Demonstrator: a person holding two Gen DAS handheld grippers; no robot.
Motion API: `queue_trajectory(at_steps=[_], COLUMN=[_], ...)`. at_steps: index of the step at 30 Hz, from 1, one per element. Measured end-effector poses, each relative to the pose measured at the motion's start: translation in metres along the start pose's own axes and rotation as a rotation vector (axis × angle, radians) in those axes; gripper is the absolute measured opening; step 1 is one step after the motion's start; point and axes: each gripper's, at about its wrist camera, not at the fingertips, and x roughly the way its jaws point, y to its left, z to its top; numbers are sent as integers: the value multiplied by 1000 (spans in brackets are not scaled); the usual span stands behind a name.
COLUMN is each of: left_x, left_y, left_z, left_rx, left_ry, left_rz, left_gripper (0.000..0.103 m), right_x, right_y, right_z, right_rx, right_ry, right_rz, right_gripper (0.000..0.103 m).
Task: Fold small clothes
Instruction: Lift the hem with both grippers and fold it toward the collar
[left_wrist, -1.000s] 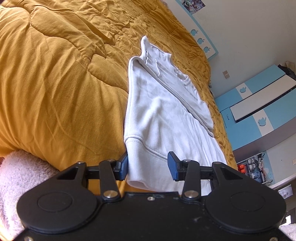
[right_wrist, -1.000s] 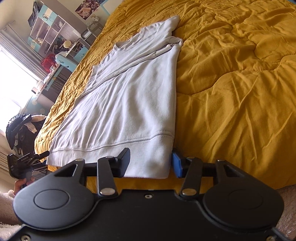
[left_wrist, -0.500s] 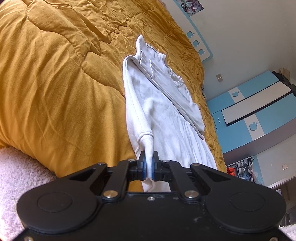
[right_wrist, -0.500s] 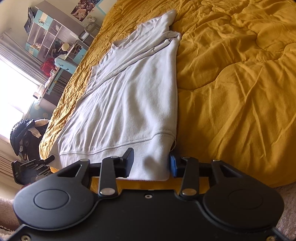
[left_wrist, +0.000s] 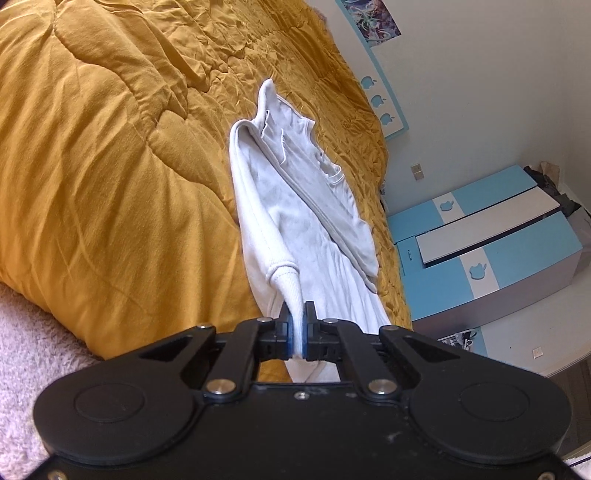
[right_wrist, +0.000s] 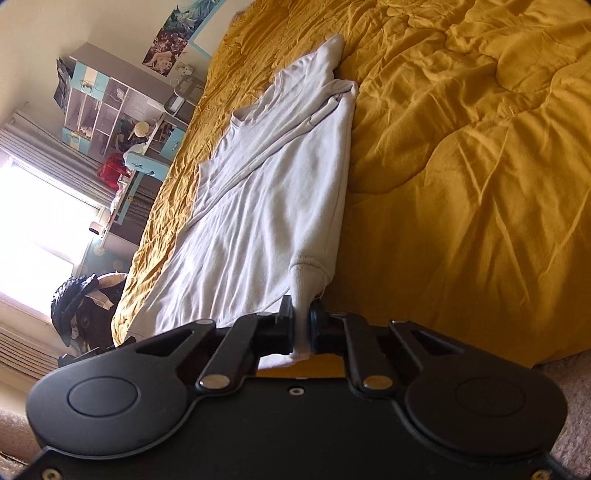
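Left gripper (left_wrist: 296, 325) is clamped on the ribbed hem of the shirt (left_wrist: 295, 206), at its near left corner; the jaws have just closed on the cloth. From there the white shirt runs away over the yellow quilt (left_wrist: 103, 177), a blue cupboard (left_wrist: 491, 254) at far right.

Right gripper (right_wrist: 303, 325) pinches the shirt (right_wrist: 266, 206) hem at the near right corner, jaws just closed on it. Quilt (right_wrist: 461, 177) lies right, window (right_wrist: 40, 218) left.
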Motion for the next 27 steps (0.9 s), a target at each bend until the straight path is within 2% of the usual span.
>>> queue_trajectory(at_steps=[6, 12, 18, 27], left_x=[3, 14, 40, 116], left_y=[-10, -29, -39, -55], left_z=[14, 52, 98, 198], left_rx=[-11, 6, 13, 94], left_ry=[-22, -50, -79, -99], left_rz=[-75, -126, -165, -170], left_gripper=[1, 1, 1, 1], right_x=[-5, -4, 5, 56], right_y=[10, 21, 24, 37], right_z=[12, 39, 87, 188], right_rx=[33, 39, 89, 36], right_ry=[-57, -110, -185, -228], right_rz=[63, 124, 168, 160], right_gripper=[9, 8, 8, 8])
